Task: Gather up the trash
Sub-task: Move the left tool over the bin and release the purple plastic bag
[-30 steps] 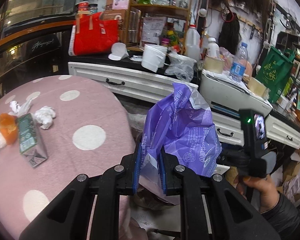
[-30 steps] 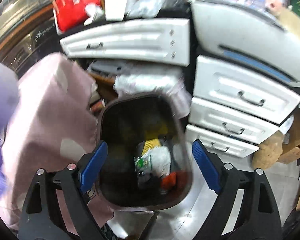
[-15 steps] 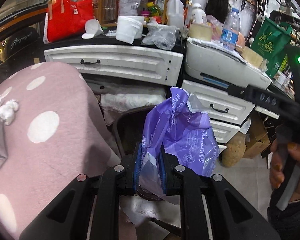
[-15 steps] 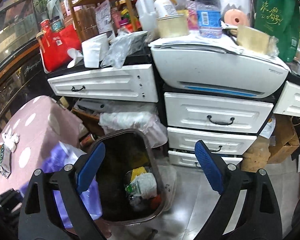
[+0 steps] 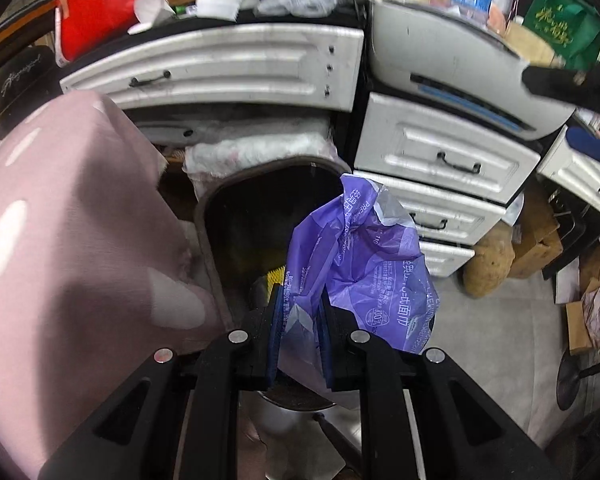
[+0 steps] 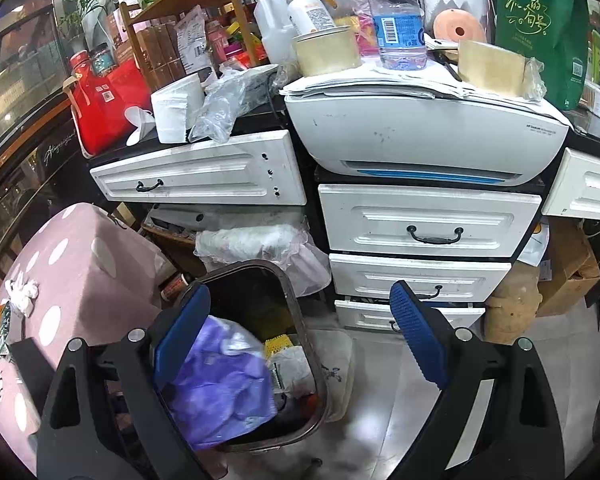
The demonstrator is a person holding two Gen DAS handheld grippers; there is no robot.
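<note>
Purple plastic wrapper (image 5: 364,272), pinched between the narrowed jaws of the left gripper (image 5: 300,332) over the open mouth of the brown bin (image 6: 300,292); right gripper (image 6: 300,340) spread, empty; disposal step, apparently needing only release.

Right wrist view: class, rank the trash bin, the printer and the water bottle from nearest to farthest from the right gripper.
1. Trash bin: on the floor, just beyond the right gripper.
2. Printer: higher, above the drawers.
3. Water bottle: standing on top of the printer, farthest back.
</note>
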